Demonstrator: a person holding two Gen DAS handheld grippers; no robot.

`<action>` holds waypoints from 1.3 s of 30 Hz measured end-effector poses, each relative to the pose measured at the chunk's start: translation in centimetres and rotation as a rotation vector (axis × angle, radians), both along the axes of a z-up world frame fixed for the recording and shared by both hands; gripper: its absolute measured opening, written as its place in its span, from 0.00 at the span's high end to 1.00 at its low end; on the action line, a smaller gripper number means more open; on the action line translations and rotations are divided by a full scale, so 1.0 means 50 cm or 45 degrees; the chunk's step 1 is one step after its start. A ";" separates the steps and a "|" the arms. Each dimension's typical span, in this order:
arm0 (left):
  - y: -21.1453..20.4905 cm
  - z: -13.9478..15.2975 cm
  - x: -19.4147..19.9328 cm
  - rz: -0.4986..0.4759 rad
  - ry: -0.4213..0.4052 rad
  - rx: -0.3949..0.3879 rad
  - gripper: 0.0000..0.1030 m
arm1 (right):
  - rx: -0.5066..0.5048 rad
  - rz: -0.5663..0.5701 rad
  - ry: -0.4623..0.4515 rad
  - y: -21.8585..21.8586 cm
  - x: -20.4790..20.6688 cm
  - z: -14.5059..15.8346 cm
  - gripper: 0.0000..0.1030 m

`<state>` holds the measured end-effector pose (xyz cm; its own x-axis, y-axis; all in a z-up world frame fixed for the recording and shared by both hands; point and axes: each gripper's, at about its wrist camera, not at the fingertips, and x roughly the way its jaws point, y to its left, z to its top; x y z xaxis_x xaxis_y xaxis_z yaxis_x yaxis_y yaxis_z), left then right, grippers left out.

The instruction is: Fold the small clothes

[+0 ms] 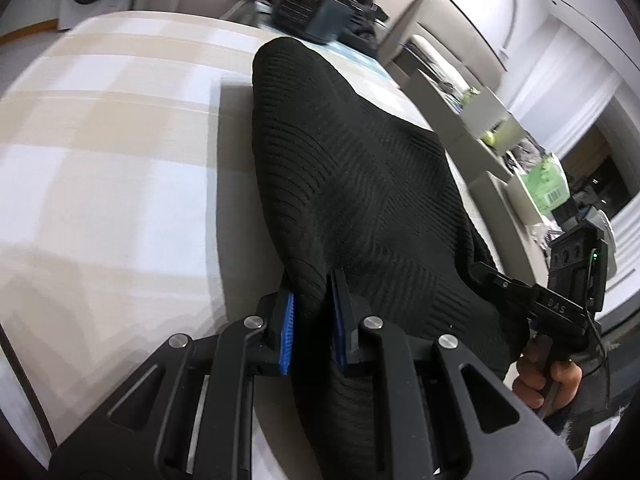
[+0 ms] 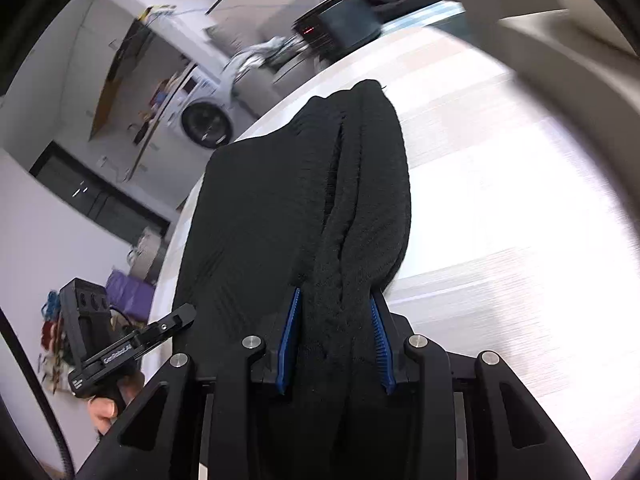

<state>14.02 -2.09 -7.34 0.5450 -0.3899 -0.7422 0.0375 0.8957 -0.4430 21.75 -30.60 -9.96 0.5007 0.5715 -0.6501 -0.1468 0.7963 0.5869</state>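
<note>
- The black knitted garment [image 1: 352, 184] lies lengthwise on a table with a pale checked cloth [image 1: 104, 128], its far end resting on the surface and its near end lifted off it by the two grippers.
- The left gripper [image 1: 313, 320] has its blue pads [image 1: 287, 332] pressed onto a fold of the near edge; holding it there lets the person keep that corner taut.
- The right gripper [image 2: 335, 340] is clamped on a thicker bunch of the same garment, where the knit is gathered into ropy folds between its blue pads [image 2: 289, 340]. Its jaws stand wider than the left's, likely because more layers sit between them.
- Each gripper appears in the other's view, off to the side, with a hand [image 1: 548, 384] wrapped round the handle. So the two hold the same end at neighbouring points, spreading it across its width.
- Judging by this, the step in hand is stretching or carrying the near end, either to smooth the piece flat or to bring it over onto the far half for a fold.
- A dark box with red lights [image 1: 316, 4] sits at the far edge of the table, well apart from the garment, and a washing machine [image 2: 206, 120] stands beyond.
</note>
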 end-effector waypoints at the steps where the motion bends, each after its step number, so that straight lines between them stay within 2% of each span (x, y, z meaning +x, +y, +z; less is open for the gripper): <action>1: 0.019 0.003 -0.012 0.017 -0.001 0.015 0.87 | 0.006 0.029 -0.002 0.020 -0.002 -0.001 0.66; 7: 0.101 0.008 -0.066 0.087 -0.006 0.073 0.87 | 0.019 0.150 -0.014 0.115 0.006 -0.007 0.66; 10: 0.111 0.019 -0.082 0.093 -0.020 0.110 0.86 | -0.022 0.135 -0.013 0.118 0.008 -0.001 0.66; 12: 0.109 0.031 -0.091 0.097 -0.029 0.172 0.80 | -0.035 0.111 -0.015 0.109 0.002 0.011 0.57; 14: 0.112 0.047 -0.110 0.096 -0.052 0.198 0.76 | -0.042 0.083 -0.045 0.090 -0.016 0.026 0.55; 16: 0.106 0.064 -0.126 0.077 -0.072 0.190 0.63 | -0.060 0.090 -0.068 0.076 -0.038 0.043 0.53; 17: 0.102 0.073 -0.135 0.066 -0.087 0.183 0.60 | -0.063 0.096 -0.077 0.072 -0.048 0.050 0.49; 18: 0.096 0.082 -0.148 0.055 -0.109 0.185 0.54 | -0.065 0.104 -0.085 0.067 -0.060 0.055 0.39; 19: 0.084 0.089 -0.154 0.048 -0.122 0.188 0.48 | -0.072 0.112 -0.091 0.063 -0.073 0.060 0.35; 22: 0.060 0.102 -0.181 -0.005 -0.141 0.193 0.31 | -0.109 0.145 -0.132 0.064 -0.115 0.074 0.33; 24: 0.038 0.105 -0.195 -0.045 -0.153 0.188 0.28 | -0.094 0.188 -0.139 0.078 -0.121 0.077 0.33; 27: 0.012 0.091 -0.206 -0.091 -0.134 0.212 0.18 | -0.063 0.295 -0.166 0.105 -0.150 0.068 0.33; 28: 0.007 0.085 -0.209 -0.101 -0.130 0.218 0.18 | -0.064 0.321 -0.173 0.116 -0.154 0.064 0.33; 30: -0.004 0.074 -0.215 -0.129 -0.115 0.215 0.15 | -0.079 0.389 -0.179 0.141 -0.157 0.052 0.33; 32: -0.012 0.063 -0.218 -0.144 -0.097 0.233 0.09 | -0.128 0.418 -0.185 0.157 -0.150 0.036 0.33; 33: -0.015 0.058 -0.218 -0.145 -0.094 0.242 0.05 | -0.149 0.426 -0.174 0.162 -0.145 0.029 0.33; 34: -0.016 0.052 -0.218 -0.150 -0.089 0.252 0.04 | -0.172 0.437 -0.171 0.166 -0.139 0.024 0.40; 36: -0.018 0.044 -0.219 -0.158 -0.075 0.260 0.04 | -0.288 0.452 -0.190 0.176 -0.139 0.022 0.60; 37: -0.017 0.040 -0.220 -0.157 -0.068 0.258 0.04 | -0.342 0.484 -0.196 0.182 -0.143 0.021 0.65; 39: -0.013 0.034 -0.217 -0.153 -0.060 0.249 0.04 | -0.342 0.524 -0.159 0.184 -0.140 0.023 0.79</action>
<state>3.15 -2.74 -5.66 0.5389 -0.3054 -0.7850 0.1656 0.9522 -0.2567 14.75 -21.39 -8.82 0.3523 0.5588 -0.7508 -0.5360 0.7781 0.3275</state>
